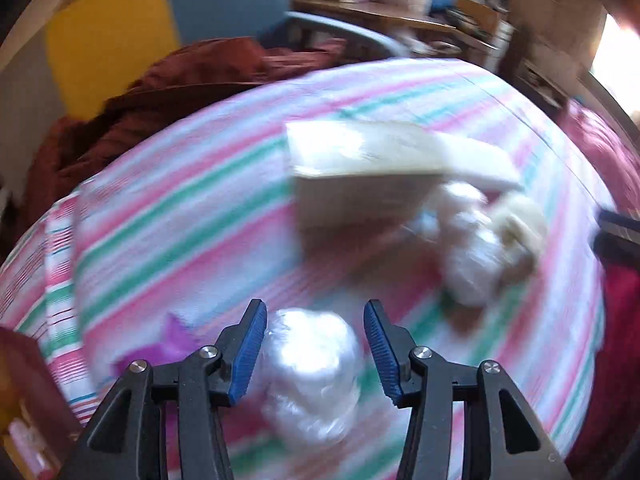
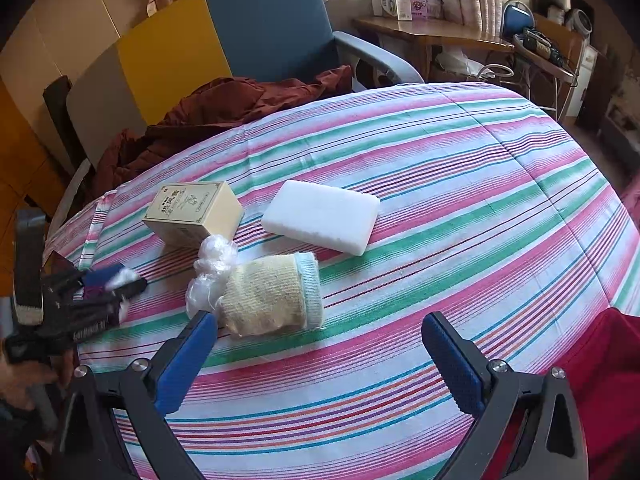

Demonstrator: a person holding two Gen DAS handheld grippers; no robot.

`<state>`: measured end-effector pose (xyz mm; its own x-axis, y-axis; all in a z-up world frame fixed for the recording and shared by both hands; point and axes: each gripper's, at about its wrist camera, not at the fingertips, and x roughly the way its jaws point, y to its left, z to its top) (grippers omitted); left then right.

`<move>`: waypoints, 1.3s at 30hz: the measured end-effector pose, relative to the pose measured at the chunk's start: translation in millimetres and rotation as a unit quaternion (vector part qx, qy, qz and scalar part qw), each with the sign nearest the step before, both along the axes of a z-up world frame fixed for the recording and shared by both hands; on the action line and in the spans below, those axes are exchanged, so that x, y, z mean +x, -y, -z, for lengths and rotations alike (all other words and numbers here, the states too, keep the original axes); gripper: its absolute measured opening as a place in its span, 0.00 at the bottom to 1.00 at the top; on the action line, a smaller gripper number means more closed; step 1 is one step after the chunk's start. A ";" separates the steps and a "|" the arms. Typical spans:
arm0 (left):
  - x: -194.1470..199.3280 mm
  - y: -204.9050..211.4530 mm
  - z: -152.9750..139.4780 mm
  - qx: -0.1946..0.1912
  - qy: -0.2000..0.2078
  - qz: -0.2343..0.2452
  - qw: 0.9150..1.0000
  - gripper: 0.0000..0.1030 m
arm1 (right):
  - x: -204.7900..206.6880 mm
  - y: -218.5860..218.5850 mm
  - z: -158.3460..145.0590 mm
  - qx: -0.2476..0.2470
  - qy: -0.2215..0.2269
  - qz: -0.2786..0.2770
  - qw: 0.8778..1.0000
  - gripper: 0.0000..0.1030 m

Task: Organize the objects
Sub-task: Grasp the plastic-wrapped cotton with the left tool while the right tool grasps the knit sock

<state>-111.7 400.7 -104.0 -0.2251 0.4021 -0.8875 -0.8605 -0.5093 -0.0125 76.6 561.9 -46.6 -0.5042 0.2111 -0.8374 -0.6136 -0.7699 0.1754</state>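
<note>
My left gripper (image 1: 314,306) is shut on a crumpled ball of clear plastic (image 1: 312,372) just above the striped cloth (image 1: 160,216); the view is blurred. The right wrist view shows this gripper (image 2: 116,280) at the far left with white plastic (image 2: 126,276) in it. A beige box (image 2: 192,212), a white foam block (image 2: 320,216), a yellow knitted sock with a pale blue cuff (image 2: 272,296) and a second plastic wad (image 2: 212,264) lie on the cloth. My right gripper (image 2: 319,317) hangs open just in front of the sock, holding nothing.
A small purple thing (image 1: 172,344) lies left of my left gripper. A rust-brown jacket (image 2: 224,108) is heaped on a blue and yellow armchair (image 2: 264,24) behind the table. A red cloth (image 2: 608,360) covers the near right edge. A cluttered wooden desk (image 2: 424,28) stands at the back.
</note>
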 end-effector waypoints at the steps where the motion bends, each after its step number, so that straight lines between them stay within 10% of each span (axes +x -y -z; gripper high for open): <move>1: 6.5 -1.5 2.8 0.000 0.004 0.012 1.000 0.49 | 0.1 0.0 0.1 0.000 0.000 0.000 1.000 1.00; 39: 34.6 8.0 18.2 0.075 -0.041 -0.042 0.995 0.48 | -32.3 11.4 28.1 -0.003 -0.002 -0.051 0.999 1.00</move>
<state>-77.0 392.6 -122.2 -0.3330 0.5058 -0.7958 -0.8159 -0.5776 -0.0257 44.3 550.5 -74.7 -0.5258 0.1542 -0.8365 -0.5322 -0.8268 0.1821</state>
